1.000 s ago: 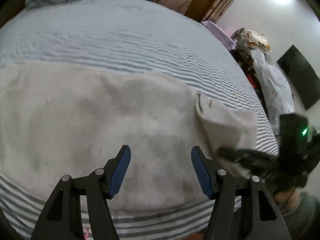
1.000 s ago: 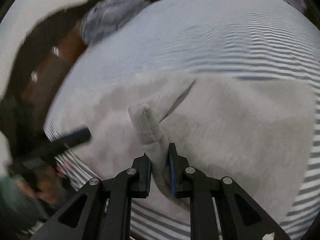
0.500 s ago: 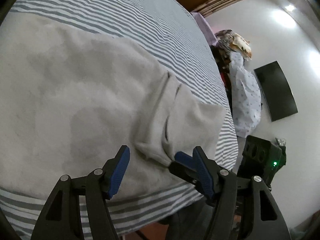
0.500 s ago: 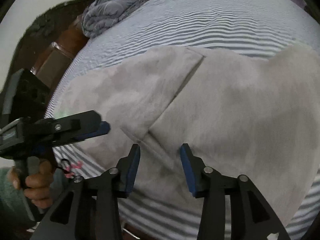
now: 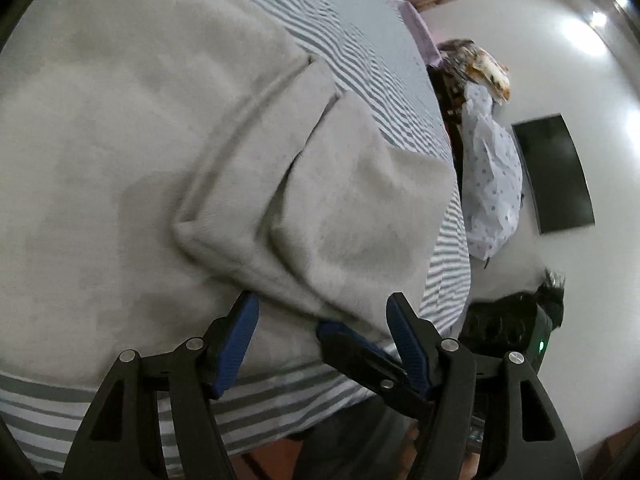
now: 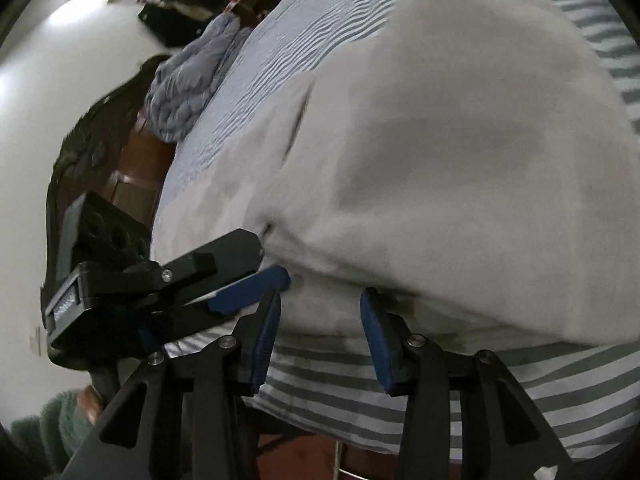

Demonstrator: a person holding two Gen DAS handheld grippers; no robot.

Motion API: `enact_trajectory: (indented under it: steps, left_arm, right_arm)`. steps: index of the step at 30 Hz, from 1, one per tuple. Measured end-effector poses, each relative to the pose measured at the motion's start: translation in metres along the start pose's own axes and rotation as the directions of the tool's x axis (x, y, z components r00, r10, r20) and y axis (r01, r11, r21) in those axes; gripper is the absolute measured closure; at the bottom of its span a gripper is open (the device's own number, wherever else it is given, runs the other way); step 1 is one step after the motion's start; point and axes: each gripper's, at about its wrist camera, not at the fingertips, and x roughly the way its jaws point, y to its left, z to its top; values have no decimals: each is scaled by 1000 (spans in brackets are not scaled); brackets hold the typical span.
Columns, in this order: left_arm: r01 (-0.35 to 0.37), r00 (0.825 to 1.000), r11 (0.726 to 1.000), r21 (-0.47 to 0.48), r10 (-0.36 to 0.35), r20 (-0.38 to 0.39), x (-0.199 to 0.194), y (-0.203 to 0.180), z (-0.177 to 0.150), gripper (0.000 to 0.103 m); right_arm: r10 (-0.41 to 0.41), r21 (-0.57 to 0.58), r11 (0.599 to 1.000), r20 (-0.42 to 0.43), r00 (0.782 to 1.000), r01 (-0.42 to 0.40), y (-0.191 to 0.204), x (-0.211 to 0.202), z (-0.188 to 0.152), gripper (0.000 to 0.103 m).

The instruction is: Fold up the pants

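Observation:
Light grey pants [image 5: 168,128] lie spread on a bed with a grey-and-white striped sheet [image 5: 280,404]. A folded flap of the pants [image 5: 352,216] lies over the main cloth near the bed's front edge. My left gripper [image 5: 322,336] is open just in front of that flap's edge, holding nothing. My right gripper [image 6: 320,340] is open at the pants' near edge [image 6: 400,184], holding nothing. Each gripper shows in the other's view, the right one [image 5: 360,350] beside the left one's right finger, the left one [image 6: 224,276] at the left.
A crumpled blue-grey blanket [image 6: 188,84] lies at the far end of the bed by a dark wooden headboard [image 6: 128,168]. A black screen [image 5: 556,172] hangs on the white wall. Patterned cloth [image 5: 492,184] hangs beside the bed. The bed's front edge is right below both grippers.
My right gripper opened and let go of the pants' fold, which now lies flat. Both grippers dropped toward the near edge of the pants and drew close together.

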Motion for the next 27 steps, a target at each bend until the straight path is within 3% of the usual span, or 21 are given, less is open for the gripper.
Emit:
enact_trajectory:
  steps: [5,8,10,12,15,21,27]
  left_arm:
    - [4,998,996,-85,2,60,8,3,11,36]
    - [-13,993,994,-108,26,112,7,3,12,36]
    - [-30,986,992,-119,49,158,7,2,13,45]
    - [-98,970,990,-105,119,210,4,0,15,77]
    - [-119,968,988,-95,137,211,3,1,20,86]
    - [-133,965,991,-9,132,225,-3,-11,15,87]
    - [-117,959,992,43,101,266,-33,-25,17,88]
  right_arm:
    - [-2,168,986,99,995,-15,-41,-29,6,63]
    - [20,307,949,166,986,-71,-71,-42,6,65]
    - [64,398,907,202,977,-142,-90,-46,1,69]
    - [88,455,870,233,969,-188,-100,-48,-2,69]
    - [107,492,843,242,964,-217,-103,-45,-3,71]
    - [72,469,868,212,975,-166,-106,-51,-2,88]
    - [85,404,901,193,978,-158,-85,-54,5,90]
